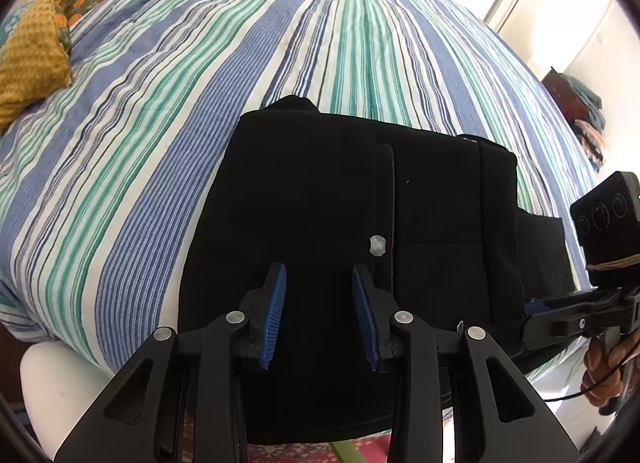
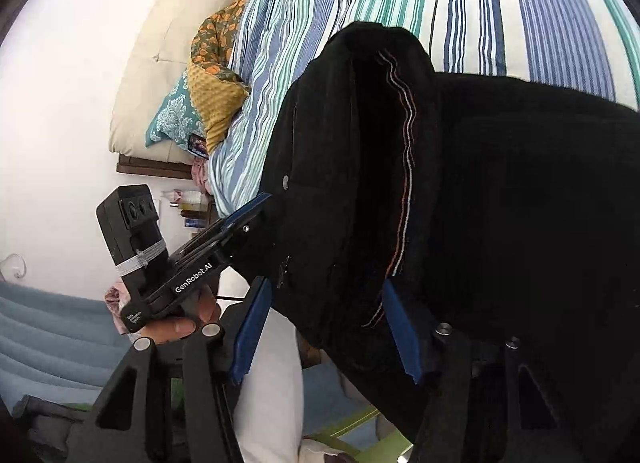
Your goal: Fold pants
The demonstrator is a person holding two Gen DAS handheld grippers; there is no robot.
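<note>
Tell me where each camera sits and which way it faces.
Left wrist: on the left gripper, looking down along its jaws at the black pants on the striped bed; a hand holds the right gripper.
Right wrist: on the right gripper, facing the pants' waistband sideways; a hand holds the left gripper.
Shared: pants, bed, yellow pillow.

Your left gripper is black with ribbed blue pads and round silver pivot screws. Your right gripper matches it. White "GenRobot.AI" lettering runs along the handle, and a boxy black camera is lashed on with pale cord. A thin black cable trails past your hand.
</note>
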